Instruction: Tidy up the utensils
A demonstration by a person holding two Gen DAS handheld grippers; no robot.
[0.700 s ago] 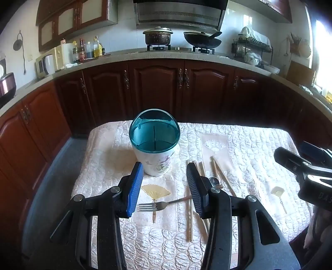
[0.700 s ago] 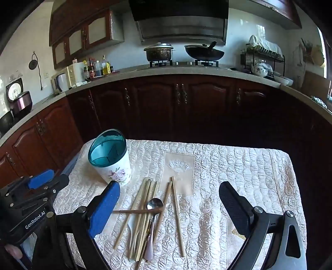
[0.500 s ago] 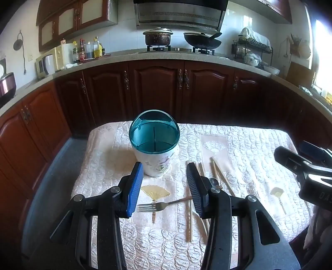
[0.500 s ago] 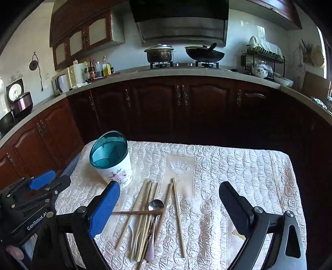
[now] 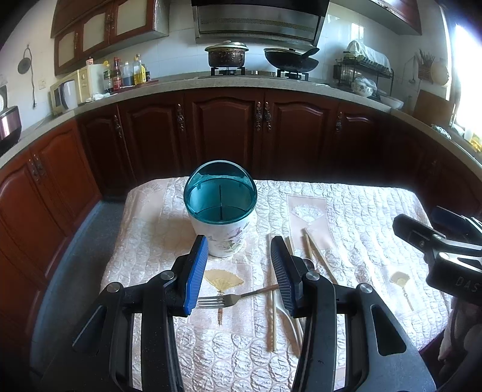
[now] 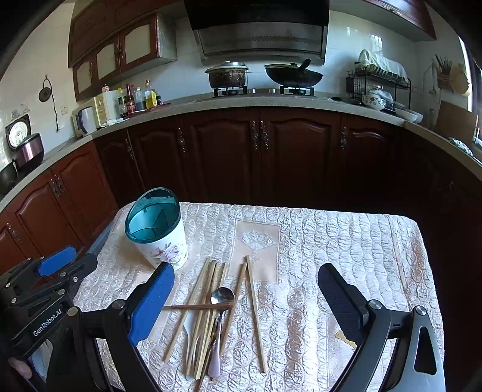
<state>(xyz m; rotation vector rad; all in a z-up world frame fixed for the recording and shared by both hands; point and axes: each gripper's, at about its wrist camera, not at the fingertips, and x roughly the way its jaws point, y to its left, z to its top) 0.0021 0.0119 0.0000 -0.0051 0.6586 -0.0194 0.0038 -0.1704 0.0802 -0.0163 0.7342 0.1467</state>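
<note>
"GenRobot.AI" on the left gripper [image 6: 49, 319]; "DAS" on the right gripper [image 5: 461, 282].

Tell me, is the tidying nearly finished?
Not yet. Nothing looks done: the blue-rimmed holder is empty. Nothing is in hand either: the left gripper and right gripper are both open with nothing between their pads. Still left on the tablecloth: the chopsticks, the spoon and the fork.

Home kitchen, gas stove [image 5: 259, 71], range hood [image 5: 259, 21], wooden cabinets [image 5: 223, 135]
</note>
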